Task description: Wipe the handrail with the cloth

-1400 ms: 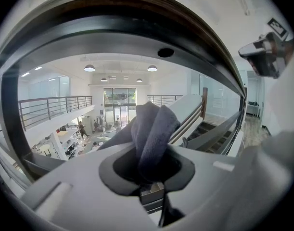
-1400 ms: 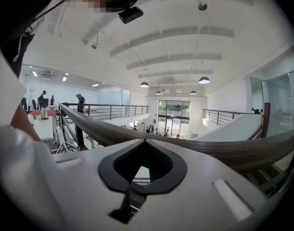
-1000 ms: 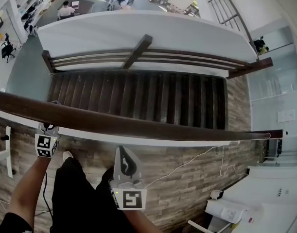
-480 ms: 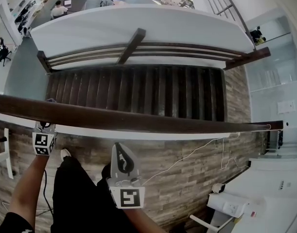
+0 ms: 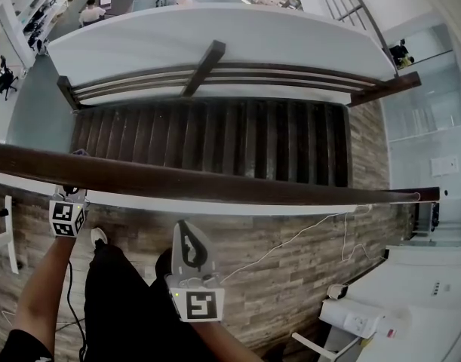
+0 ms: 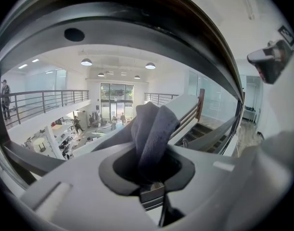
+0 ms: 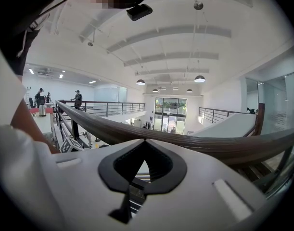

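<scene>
Head view, dark handrail crossing left to right over stairs, left gripper tucked against its left stretch, right gripper nearer, apart from it, left gripper view alone revealing grey cloth pinched between jaws beneath rail, right gripper view, jaws together, empty.

Item 1: dark brown rounded wooden handrail, long and smooth, with a slight sheen. It runs unbroken across the head view from the left edge to a squared end at the right, above the dark stair treads. In the right gripper view it crosses as a curved band.

Item 2: blue-grey soft fabric cloth, bunched into upright folds and pinched at its lower end between the jaws of the left gripper. The free folds rise above the jaws, just under the handrail
</scene>
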A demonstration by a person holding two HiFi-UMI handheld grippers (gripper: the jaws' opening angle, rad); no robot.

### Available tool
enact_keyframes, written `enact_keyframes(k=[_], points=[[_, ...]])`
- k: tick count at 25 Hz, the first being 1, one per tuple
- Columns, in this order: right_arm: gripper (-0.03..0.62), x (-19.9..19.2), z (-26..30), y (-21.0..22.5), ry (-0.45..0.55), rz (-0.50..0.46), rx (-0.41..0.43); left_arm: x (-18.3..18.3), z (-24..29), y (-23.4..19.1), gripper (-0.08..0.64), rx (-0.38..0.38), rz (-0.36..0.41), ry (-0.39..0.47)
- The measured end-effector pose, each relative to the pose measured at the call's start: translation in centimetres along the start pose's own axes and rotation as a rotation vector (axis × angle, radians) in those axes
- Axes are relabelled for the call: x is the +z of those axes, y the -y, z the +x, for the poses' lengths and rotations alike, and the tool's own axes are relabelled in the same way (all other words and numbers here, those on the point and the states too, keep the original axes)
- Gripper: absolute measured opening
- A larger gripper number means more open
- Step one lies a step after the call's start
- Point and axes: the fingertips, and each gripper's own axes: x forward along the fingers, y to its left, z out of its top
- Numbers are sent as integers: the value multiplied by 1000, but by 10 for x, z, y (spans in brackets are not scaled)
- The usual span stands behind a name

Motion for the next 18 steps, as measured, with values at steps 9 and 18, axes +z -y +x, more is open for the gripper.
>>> enact_keyframes(k=[9, 18], points=[[2, -13, -7, 8, -45, 14, 44, 9, 7, 28, 57, -21, -24, 24], [2, -21, -16, 39, -44, 17, 27, 11, 15, 49, 57, -18, -19, 50]])
